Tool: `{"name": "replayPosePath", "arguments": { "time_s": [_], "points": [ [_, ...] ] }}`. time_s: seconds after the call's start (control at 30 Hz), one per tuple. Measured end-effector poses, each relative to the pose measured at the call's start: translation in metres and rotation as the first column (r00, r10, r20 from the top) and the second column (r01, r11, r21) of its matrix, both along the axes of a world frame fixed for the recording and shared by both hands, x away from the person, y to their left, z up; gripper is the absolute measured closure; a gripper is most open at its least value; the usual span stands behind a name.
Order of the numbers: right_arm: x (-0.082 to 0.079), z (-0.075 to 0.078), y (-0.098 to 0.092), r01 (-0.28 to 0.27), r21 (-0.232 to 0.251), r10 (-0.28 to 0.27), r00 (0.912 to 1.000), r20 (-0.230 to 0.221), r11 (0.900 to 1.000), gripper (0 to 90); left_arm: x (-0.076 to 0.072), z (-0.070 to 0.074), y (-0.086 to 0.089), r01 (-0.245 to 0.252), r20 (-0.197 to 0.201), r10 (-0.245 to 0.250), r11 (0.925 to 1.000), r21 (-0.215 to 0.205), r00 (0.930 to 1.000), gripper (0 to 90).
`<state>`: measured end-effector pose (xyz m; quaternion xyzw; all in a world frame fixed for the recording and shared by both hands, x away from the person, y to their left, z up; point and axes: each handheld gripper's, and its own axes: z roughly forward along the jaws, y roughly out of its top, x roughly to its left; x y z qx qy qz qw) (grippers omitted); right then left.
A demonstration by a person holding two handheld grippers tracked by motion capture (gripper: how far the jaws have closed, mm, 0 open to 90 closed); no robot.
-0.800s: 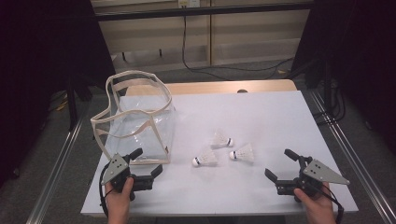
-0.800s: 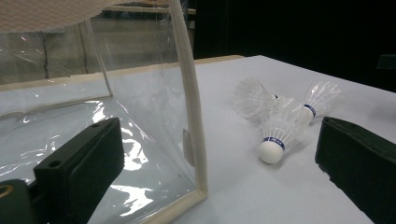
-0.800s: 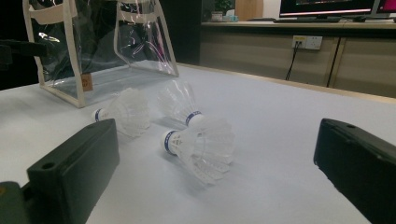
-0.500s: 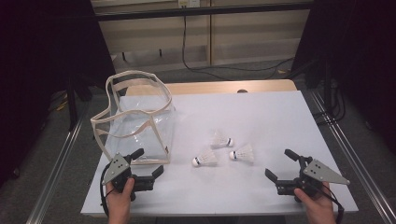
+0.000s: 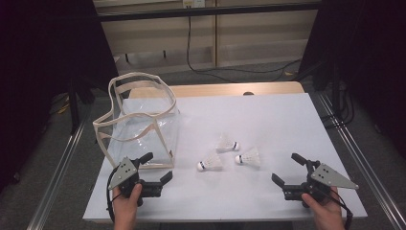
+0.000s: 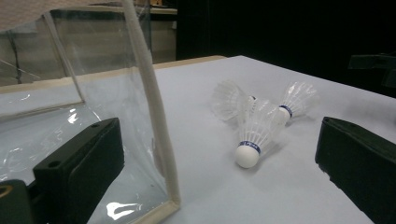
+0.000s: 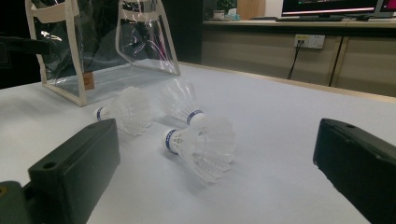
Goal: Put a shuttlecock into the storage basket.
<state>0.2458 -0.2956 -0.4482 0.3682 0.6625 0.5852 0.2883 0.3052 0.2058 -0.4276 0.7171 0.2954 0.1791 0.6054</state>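
Three white shuttlecocks lie together mid-table: one (image 5: 227, 143) farther back, one (image 5: 210, 162) front left, one (image 5: 249, 157) front right. A clear plastic bag (image 5: 139, 120) with cream trim stands open at the left. My left gripper (image 5: 156, 166) rests open near the front edge, just in front of the bag's near corner. Along its jaws, the left gripper (image 6: 219, 158) faces the bag's trim (image 6: 149, 102) and the nearest shuttlecock (image 6: 252, 135). My right gripper (image 5: 287, 167) sits open at the front right. The right gripper (image 7: 217, 161) has a shuttlecock (image 7: 201, 144) lying ahead between its spread jaws, untouched.
The white table top (image 5: 268, 115) has a wooden strip along its far edge. Metal rails run along both sides of the table. Beyond it are dark curtains, cabinets and a cable on the floor.
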Motion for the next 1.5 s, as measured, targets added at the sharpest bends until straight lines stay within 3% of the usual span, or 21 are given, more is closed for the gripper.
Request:
{"name": "replayPosePath", "arguments": {
  "time_s": [0.2,0.73,1.5],
  "points": [
    [0.000,0.000,0.000,-0.001,-0.002,0.001,1.0000,0.004,1.000,0.1,-0.002,0.003,-0.008,0.023,0.015,-0.023,0.9992,0.031,0.9996,1.1],
    [0.001,0.001,0.002,-0.011,-0.004,0.011,0.9999,0.005,1.000,0.2,-0.004,0.004,-0.024,0.089,-0.014,-0.089,0.9954,0.036,0.9960,1.0],
    [0.002,0.001,0.002,-0.021,-0.008,0.021,0.9997,0.008,1.000,0.3,-0.002,0.003,-0.043,0.143,-0.038,-0.141,0.9882,0.056,0.9893,1.1]
  ]
}}
